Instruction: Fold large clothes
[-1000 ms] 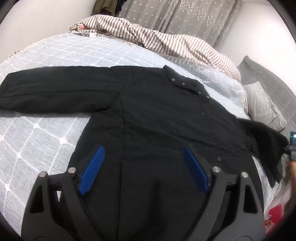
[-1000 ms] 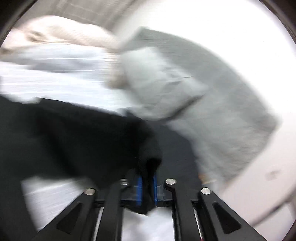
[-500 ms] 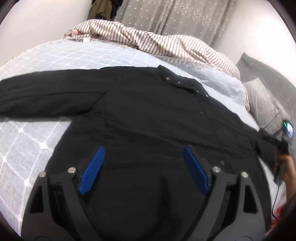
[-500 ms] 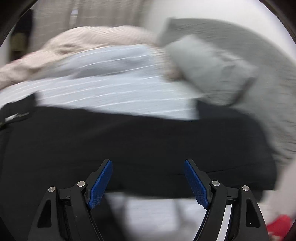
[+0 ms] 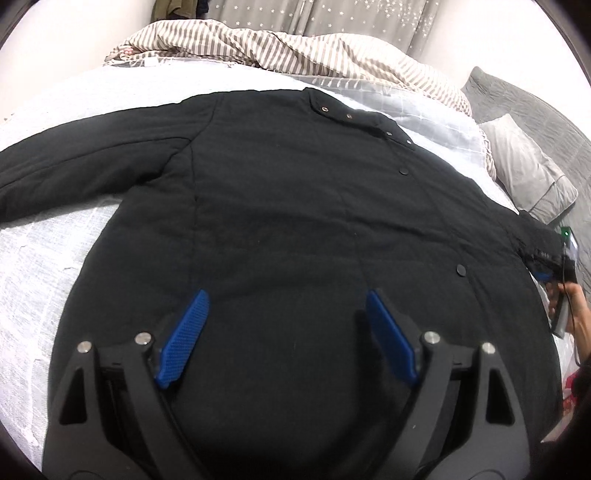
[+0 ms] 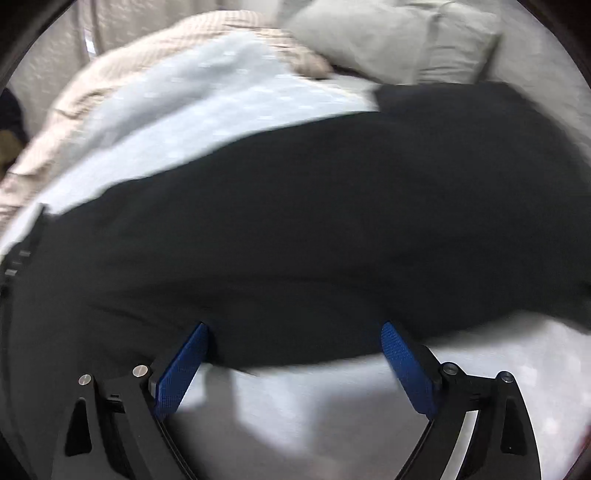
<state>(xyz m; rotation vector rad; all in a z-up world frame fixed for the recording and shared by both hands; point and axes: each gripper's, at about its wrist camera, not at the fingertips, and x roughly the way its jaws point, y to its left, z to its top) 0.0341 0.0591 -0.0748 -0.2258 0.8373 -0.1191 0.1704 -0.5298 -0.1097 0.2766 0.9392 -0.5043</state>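
Observation:
A large black coat (image 5: 295, 192) lies spread flat on the bed, front up, with snap buttons along its collar and both sleeves stretched out to the sides. My left gripper (image 5: 286, 306) is open and empty above the coat's lower hem. My right gripper (image 6: 293, 332) is open and empty over the coat's right sleeve (image 6: 332, 229); this view is motion-blurred. The right gripper also shows at the far right edge of the left wrist view (image 5: 554, 273), at the sleeve's end.
The bed has a pale blue quilted cover (image 5: 44, 258). A striped beige duvet (image 5: 295, 48) is bunched along the far side. Grey pillows (image 5: 528, 173) lie at the right. Grey curtains (image 5: 332, 14) hang behind.
My right gripper let go of the sleeve end, opened, and the sleeve now lies stretched flat. My left gripper drifted forward over the coat and stayed open.

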